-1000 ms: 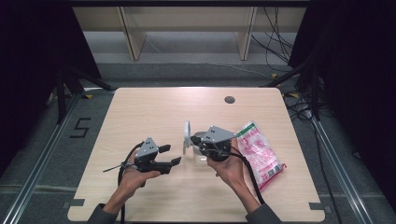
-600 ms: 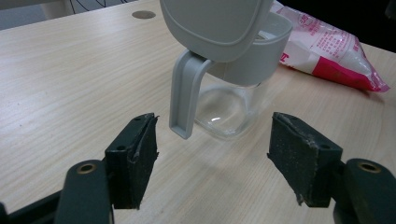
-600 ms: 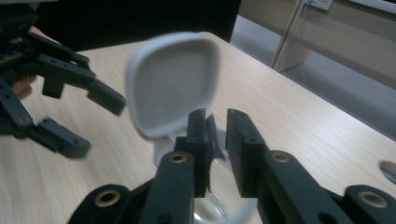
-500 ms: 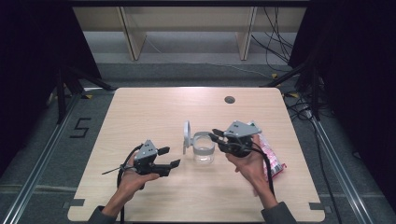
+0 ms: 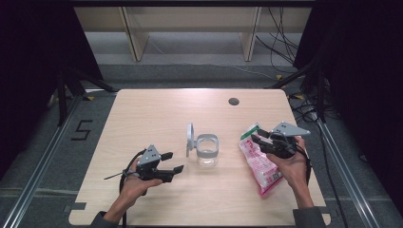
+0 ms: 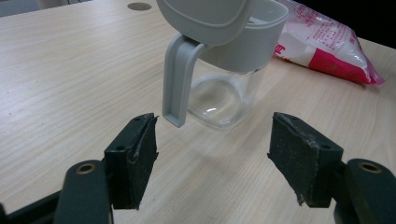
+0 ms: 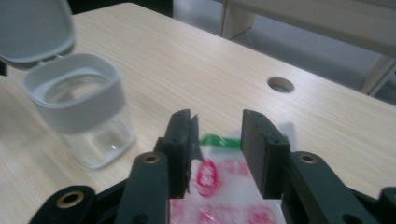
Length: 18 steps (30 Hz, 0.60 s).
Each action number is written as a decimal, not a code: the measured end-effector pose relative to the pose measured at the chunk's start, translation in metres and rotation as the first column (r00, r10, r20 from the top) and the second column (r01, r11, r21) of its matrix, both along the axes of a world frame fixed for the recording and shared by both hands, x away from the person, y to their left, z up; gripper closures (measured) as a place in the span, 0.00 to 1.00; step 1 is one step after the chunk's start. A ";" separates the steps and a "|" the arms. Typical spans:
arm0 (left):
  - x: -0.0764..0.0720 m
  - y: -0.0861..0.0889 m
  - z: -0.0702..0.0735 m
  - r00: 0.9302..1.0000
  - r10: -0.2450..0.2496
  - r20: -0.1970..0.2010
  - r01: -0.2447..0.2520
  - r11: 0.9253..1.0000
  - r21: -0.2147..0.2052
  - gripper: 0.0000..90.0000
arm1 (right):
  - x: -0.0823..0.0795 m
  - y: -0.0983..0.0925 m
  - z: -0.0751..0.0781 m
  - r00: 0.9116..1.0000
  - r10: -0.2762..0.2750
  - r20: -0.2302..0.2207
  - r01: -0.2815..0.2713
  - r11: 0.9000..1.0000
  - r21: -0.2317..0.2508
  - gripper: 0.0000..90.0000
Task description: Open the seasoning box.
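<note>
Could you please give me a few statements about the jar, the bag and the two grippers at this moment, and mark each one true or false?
1. The clear jar has its grey lid flipped open. True.
2. The pink and white bag lies inside the jar. False: it lies on the table, to the right of the jar in the high view.
3. The left gripper has its jaws spread wide, holding nothing. True.
4. The right gripper is clamped on the jar's rim. False: its jaws are apart, over the green top end of the bag, away from the jar.
5. The jar is full of powder. False: it looks empty, with its clear bottom visible.
</note>
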<state>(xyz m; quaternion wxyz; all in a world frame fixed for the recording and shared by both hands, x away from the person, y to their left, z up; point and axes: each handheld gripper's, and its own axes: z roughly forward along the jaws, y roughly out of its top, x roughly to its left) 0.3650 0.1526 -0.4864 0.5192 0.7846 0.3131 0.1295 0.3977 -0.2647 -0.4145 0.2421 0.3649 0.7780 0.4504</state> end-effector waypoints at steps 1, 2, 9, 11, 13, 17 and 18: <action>-0.001 0.000 0.000 1.000 0.009 -0.007 -0.009 1.000 -0.001 0.35 | -0.001 -0.004 -0.001 0.999 -0.026 -0.025 0.027 1.000 0.017 0.69; -0.001 0.000 0.000 1.000 0.000 -0.005 0.000 1.000 -0.003 0.35 | 0.001 -0.010 -0.003 1.000 -0.030 -0.007 0.030 0.999 0.014 0.68; -0.003 0.000 0.000 1.000 0.003 -0.002 -0.003 1.000 0.005 0.35 | 0.009 -0.035 -0.017 0.990 -0.079 -0.115 0.085 0.995 0.051 0.52; -0.003 0.000 -0.001 1.000 0.004 -0.004 -0.004 1.000 -0.002 0.35 | 0.013 -0.041 -0.022 0.990 -0.080 -0.115 0.085 0.995 0.045 0.51; -0.003 0.000 -0.001 1.000 0.001 -0.007 -0.001 1.000 -0.002 0.35 | 0.016 -0.046 -0.026 0.986 -0.074 -0.150 0.081 0.996 0.042 0.48; 0.000 0.001 -0.002 1.000 0.000 0.001 0.000 1.000 0.011 0.35 | 0.018 -0.050 -0.036 0.977 -0.107 -0.186 0.118 0.992 0.053 0.44; 0.000 0.002 -0.003 1.000 0.002 0.003 -0.002 1.000 0.015 0.35 | 0.019 -0.052 -0.038 0.973 -0.103 -0.208 0.118 0.991 0.059 0.43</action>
